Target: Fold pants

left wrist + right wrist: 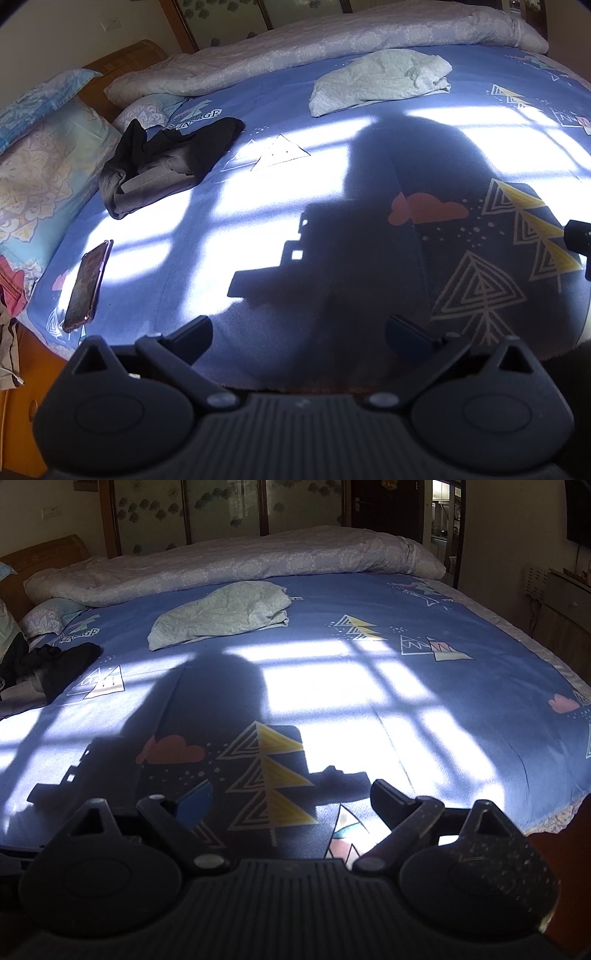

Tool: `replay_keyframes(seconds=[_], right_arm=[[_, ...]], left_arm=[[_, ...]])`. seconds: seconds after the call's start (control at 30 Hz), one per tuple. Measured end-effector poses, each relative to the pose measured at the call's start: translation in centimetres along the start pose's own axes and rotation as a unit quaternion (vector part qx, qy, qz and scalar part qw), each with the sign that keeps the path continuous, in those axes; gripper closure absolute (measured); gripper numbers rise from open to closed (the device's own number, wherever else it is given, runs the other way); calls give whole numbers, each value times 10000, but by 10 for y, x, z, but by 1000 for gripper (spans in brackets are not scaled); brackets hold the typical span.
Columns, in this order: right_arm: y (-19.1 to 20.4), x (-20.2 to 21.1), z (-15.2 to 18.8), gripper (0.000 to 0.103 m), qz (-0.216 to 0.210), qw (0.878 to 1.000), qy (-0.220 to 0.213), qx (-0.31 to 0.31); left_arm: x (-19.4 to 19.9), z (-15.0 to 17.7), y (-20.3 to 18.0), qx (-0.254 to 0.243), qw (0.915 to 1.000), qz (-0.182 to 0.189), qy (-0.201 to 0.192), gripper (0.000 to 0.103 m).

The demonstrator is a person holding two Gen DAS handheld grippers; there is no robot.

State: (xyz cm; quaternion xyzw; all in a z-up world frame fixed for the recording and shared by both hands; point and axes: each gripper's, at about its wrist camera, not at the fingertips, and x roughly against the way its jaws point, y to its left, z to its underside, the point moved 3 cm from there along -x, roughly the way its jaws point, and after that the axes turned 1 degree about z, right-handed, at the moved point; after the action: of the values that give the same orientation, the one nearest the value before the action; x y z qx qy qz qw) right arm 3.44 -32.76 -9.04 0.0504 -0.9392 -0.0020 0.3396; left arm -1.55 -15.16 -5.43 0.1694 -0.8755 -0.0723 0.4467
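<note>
Dark crumpled pants point(162, 162) lie on the blue bedsheet point(295, 177) toward the left, near the pillows; in the right wrist view the pants point(55, 668) sit at the far left edge. A pale green bunched garment point(380, 81) rests farther back, also visible as the pale garment point(221, 609). My left gripper point(299, 332) hovers open over the bed's near edge, holding nothing. My right gripper point(291, 797) is open too, over the printed tree pattern, well apart from both garments.
A phone point(86, 280) lies on the sheet at the near left. Pillows point(40, 173) and a wooden headboard point(125, 59) stand on the left. A rolled grey duvet point(236, 565) runs along the far side. A person's shadow falls across the sunlit sheet.
</note>
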Motion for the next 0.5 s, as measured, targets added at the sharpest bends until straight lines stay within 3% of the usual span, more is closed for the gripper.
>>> replay_keyframes(seconds=[0.5], right_arm=[[2,-3,1,9,-16,10000,82,-26]], left_arm=[[0,0,0,-9,10000,0,25,0]])
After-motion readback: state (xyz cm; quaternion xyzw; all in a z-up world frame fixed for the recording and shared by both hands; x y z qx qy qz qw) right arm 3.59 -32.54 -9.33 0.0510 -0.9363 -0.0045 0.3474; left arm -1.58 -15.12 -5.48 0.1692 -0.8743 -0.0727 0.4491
